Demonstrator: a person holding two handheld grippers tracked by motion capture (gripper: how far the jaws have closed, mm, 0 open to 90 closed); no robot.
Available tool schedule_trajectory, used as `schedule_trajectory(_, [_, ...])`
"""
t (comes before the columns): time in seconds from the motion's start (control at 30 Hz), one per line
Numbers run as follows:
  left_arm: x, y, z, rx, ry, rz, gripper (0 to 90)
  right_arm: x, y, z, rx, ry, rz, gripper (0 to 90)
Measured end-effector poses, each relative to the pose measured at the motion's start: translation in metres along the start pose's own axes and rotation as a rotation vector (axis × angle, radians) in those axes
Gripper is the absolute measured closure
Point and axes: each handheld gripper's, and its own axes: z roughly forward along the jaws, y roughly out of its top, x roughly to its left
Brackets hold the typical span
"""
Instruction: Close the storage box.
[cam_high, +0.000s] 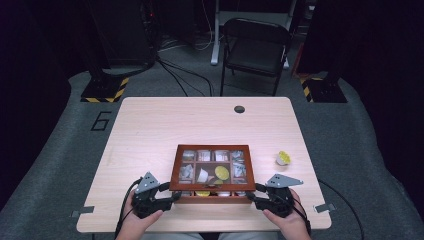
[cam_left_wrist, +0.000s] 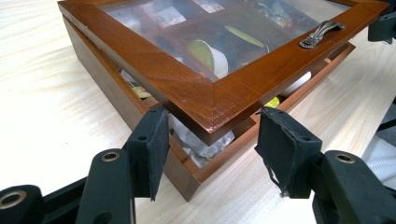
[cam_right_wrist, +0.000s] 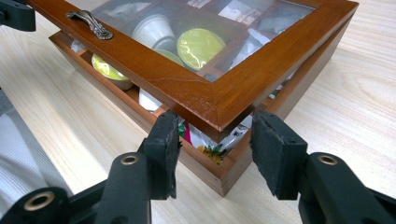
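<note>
High view: both grippers grip the front corners of a brown wooden box's glass-paned lid (cam_high: 212, 168), raised ajar at the near edge of the pale wooden worktop (cam_high: 150, 130)

The left gripper (cam_high: 172, 197) and right gripper (cam_high: 251, 192) each have their jaws pinched on a lid corner, with a gap over the box base (cam_left_wrist: 140, 112); judging by this, the lid is mid-lift, and the next move calls for raising both corners evenly so it hinges back. Open worktop lies behind; a small white pod with a yellow top (cam_high: 283, 158) stands well apart to the right
</note>
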Motion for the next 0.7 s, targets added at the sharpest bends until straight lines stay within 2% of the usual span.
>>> schedule_trajectory(0.03, [0.001,0.000,0.000,-0.001,0.003,0.005,43.4,-0.001,0.000,0.000,0.002,0.003,-0.003,51.9])
schedule_trajectory(0.07, [0.001,-0.001,0.000,0.000,0.000,-0.007,43.1,0.000,-0.001,0.000,0.007,0.004,0.009,51.7])
schedule_trajectory(0.13, [0.003,-0.004,0.001,0.001,-0.011,-0.032,42.8,-0.001,-0.002,0.002,0.018,0.003,0.001,51.3])
schedule_trajectory(0.2, [0.003,-0.007,0.003,-0.002,-0.005,-0.036,42.0,-0.001,-0.004,0.004,0.037,-0.009,-0.015,51.4])
schedule_trajectory(0.3, [0.003,-0.007,0.004,-0.007,0.006,-0.017,43.1,-0.001,-0.007,0.007,0.069,-0.018,-0.031,51.7])
schedule_trajectory(0.4, [0.002,-0.007,0.006,-0.003,0.005,-0.016,43.0,0.000,-0.009,0.010,0.089,-0.019,-0.033,52.3])
schedule_trajectory(0.53, [0.003,-0.008,0.006,0.002,0.004,-0.014,42.8,-0.001,-0.009,0.010,0.081,-0.006,-0.026,52.6])
schedule_trajectory(0.7, [0.003,-0.008,0.006,0.013,-0.005,-0.023,42.5,-0.002,-0.011,0.010,0.103,0.000,-0.023,52.5])
